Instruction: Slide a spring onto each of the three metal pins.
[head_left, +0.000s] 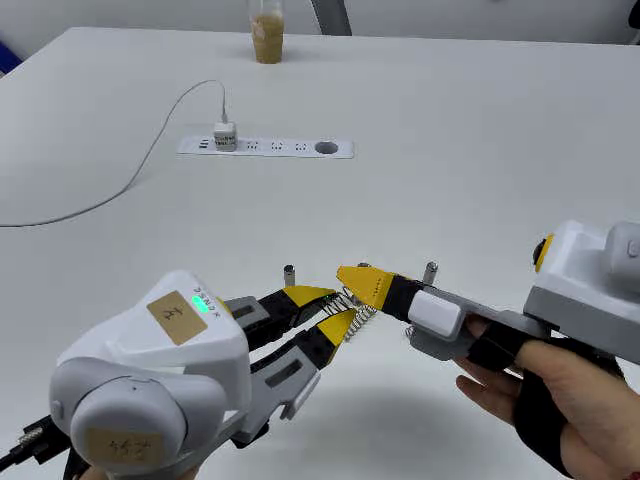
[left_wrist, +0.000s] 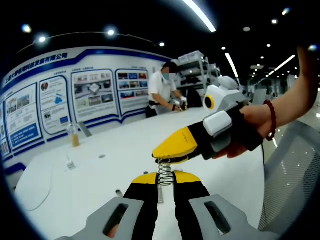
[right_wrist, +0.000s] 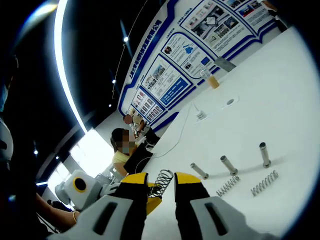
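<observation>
My left gripper has its jaws clamped on the lower end of a spring, held clear of the worktop toward its near edge. The right gripper sits at the spring's upper end, jaws nearly together; I cannot tell whether they pinch. I judge this a handover: one grip must be firm before the other releases, with the coil kept straight. Three pins stand bare, two spare springs just beside them.
</observation>
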